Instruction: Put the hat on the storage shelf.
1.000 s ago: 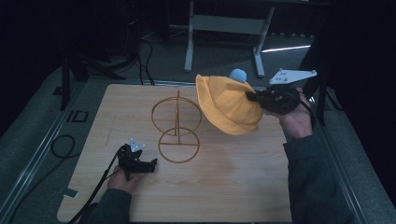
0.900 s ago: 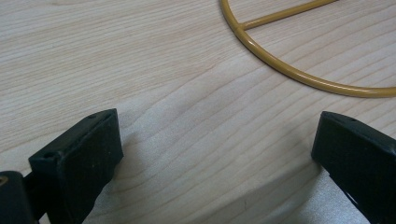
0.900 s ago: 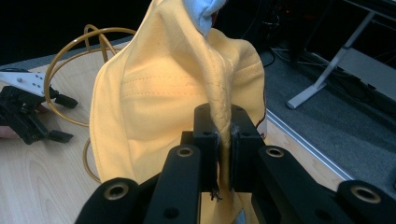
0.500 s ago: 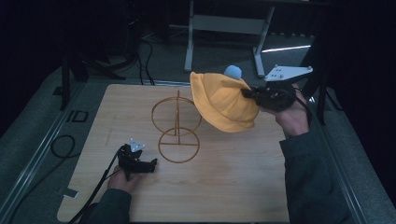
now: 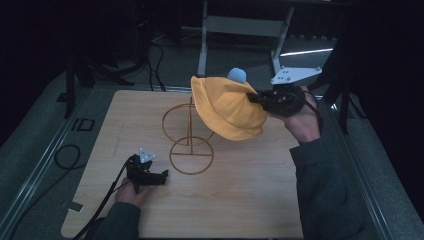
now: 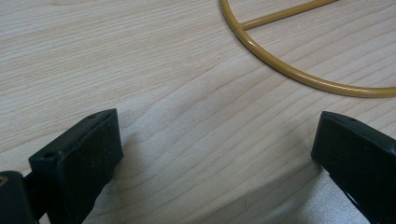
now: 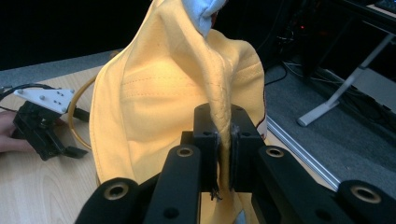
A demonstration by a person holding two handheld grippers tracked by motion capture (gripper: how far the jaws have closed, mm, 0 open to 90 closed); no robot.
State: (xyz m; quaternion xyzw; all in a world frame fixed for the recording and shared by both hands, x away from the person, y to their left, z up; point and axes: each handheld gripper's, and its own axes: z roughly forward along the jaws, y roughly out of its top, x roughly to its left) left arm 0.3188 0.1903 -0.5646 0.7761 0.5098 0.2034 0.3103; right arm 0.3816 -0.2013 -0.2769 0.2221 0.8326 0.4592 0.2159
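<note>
Pinching a fold of the yellow hat's [image 5: 227, 107] brim, the right gripper [image 7: 223, 140] has its jaws pressed together on the cloth, holding it in the air above the right part of the wooden table [image 5: 250, 200], over the far right side of the wire stand [image 5: 189, 135]. No readable brand or writing on the hat. Fabric is soft cotton-like cloth with stitched seam lines, seen close in the right gripper view; a pale blue piece [image 5: 236, 75] sits at its top. Stand is thin gold-coloured metal wire, a flat ring base with cross bars plus an upright ring. Left gripper [image 5: 161, 176] rests near the table's near left, jaws spread wide with nothing between, just beside the stand's base ring [image 6: 299, 70]. Left gripper view shows pale wood grain. Black cable [image 5: 107, 197] trails from it.
</note>
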